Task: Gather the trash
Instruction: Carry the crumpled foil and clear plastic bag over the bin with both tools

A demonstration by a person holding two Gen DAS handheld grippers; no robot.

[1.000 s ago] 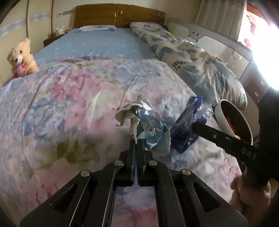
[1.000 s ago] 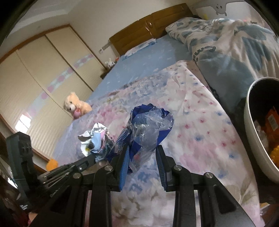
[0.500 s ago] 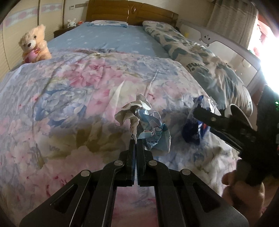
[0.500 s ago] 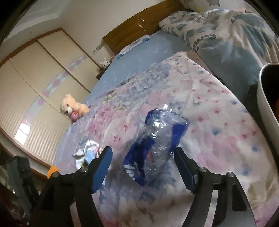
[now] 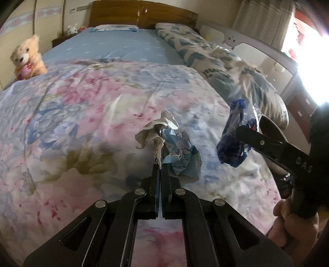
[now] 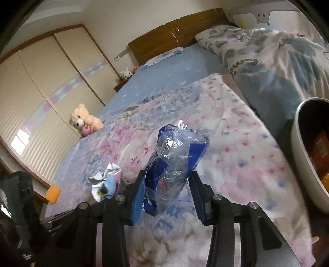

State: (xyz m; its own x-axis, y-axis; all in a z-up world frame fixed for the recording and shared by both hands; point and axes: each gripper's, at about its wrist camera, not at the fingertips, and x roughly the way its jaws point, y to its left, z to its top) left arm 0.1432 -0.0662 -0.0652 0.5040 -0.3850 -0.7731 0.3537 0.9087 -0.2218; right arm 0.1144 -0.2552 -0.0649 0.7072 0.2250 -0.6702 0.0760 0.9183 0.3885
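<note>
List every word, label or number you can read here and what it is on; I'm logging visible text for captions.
"DAS": on the arm of the right gripper, seen from the left wrist view.
Large dark lettering on the blue-and-white quilt: warped by folds, not readable.
White print on the blue plastic wrapper: crumpled, not readable.
Orange packet in the bin: print too blurred.

teddy bear (image 5: 26,58) sits on floral quilt (image 5: 82,106); wooden headboard (image 5: 144,15) behind blue sheet (image 5: 111,48).
</note>
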